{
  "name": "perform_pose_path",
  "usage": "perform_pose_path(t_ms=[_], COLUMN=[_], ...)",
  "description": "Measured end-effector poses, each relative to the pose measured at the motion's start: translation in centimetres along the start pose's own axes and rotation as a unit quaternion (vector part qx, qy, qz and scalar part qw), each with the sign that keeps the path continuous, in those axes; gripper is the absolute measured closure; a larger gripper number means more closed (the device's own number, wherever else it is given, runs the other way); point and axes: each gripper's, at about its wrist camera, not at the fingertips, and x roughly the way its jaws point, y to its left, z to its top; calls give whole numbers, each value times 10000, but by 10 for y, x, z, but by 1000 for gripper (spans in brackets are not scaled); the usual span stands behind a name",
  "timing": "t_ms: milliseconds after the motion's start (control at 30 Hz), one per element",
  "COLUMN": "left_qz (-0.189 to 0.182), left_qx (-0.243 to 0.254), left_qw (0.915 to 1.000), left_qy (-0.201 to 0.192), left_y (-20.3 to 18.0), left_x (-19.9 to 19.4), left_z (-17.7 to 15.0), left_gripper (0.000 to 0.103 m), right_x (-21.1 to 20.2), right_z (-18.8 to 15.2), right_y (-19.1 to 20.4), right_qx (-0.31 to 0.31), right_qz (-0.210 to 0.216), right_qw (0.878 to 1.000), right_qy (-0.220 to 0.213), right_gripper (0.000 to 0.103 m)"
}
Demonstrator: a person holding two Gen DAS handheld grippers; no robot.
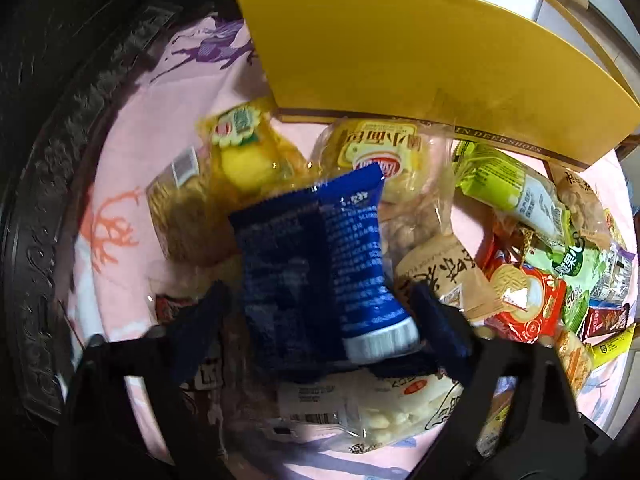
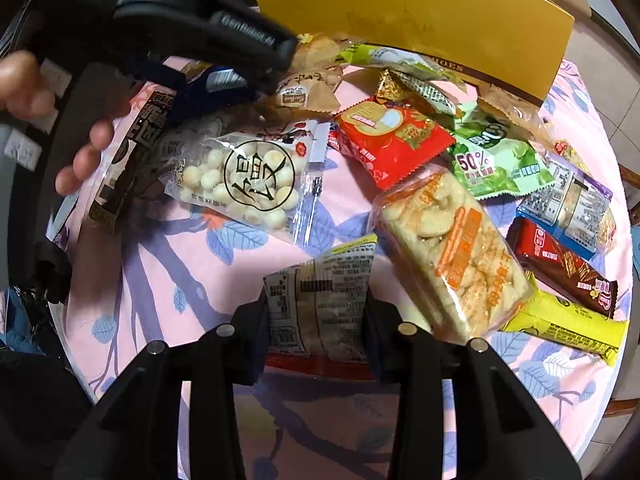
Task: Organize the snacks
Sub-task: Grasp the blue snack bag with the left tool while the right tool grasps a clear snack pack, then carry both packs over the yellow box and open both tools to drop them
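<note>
Left wrist view, nearest: blue packet (image 1: 316,268) lies between the fingers of the left tool (image 1: 320,320); jaws fairly wide, and I cannot tell whether the pads press it.
Packet look: dark blue foil, white crimped end, small print, back side up.
Landmark: yellow box (image 1: 420,52) stands just behind the snack pile on the pink tabletop (image 1: 132,128).
Right wrist view, nearest: right tool (image 2: 316,320) stands narrow, clamped on a printed wrapper (image 2: 320,300) with a barcode.
Beside it: orange-labelled cracker pack (image 2: 452,248); bag of round puffs (image 2: 240,180) lies nearer the yellow box.
Progress: early, by my judgement; most snacks are scattered loose in front of the box, none visibly inside.
</note>
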Motion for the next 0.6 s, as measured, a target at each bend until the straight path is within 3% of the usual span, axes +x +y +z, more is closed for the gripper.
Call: perform_pose_path(t_ms=[100,200,400,600], left_qz=[27,-241,-406,-626], left_qx=[-105,-306,-415,-196], left_qw=[9998,9988,9957,9927], left_qy=[-167,-309,-727,-1011], left_y=[4,15,27,11], left_x=[3,-1,-24,-64], left_z=[-4,-4,-13,-34], left_gripper=[42,50,53,53], right_x=[1,2,-20,-40], right_z=[4,7,23,45], right_y=[0,5,13,-3], right_qx=[20,72,119,392], right_qz=[-35,-144,-334,-559], right_qw=[10000,9999,9985,9950], right_qy=[25,22,-418,-729], right_gripper=[64,65,67,67])
